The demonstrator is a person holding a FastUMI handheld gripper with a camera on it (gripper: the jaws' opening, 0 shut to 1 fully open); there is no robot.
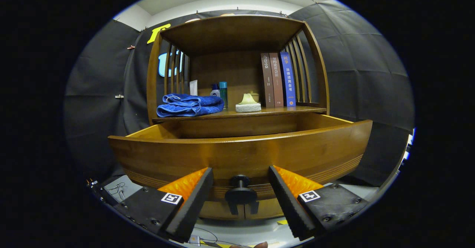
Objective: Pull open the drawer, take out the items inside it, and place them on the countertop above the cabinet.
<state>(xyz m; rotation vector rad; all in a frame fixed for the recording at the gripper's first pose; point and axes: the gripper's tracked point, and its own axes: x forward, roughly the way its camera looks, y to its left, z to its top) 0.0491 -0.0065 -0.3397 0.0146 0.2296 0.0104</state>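
My tongs are released: the 2 fingers stand wide apart and press on nothing. Between them, not touching either one, is the black knob on the front of the drawer.

The drawer is pulled out from the wooden cabinet toward me. From here I see its curved front panel and the top edge of its walls, but I cannot see what lies inside.

Beyond the drawer is the countertop of the cabinet. Near its left edge lies a folded blue towel. Behind the towel, at the back, stand a white tube, a small white bottle and a teal bottle. In the middle, near the front edge, is a white sponge with a pale yellow thing on top; I cannot tell what it is. At the right side 3 books stand upright, touching each other.
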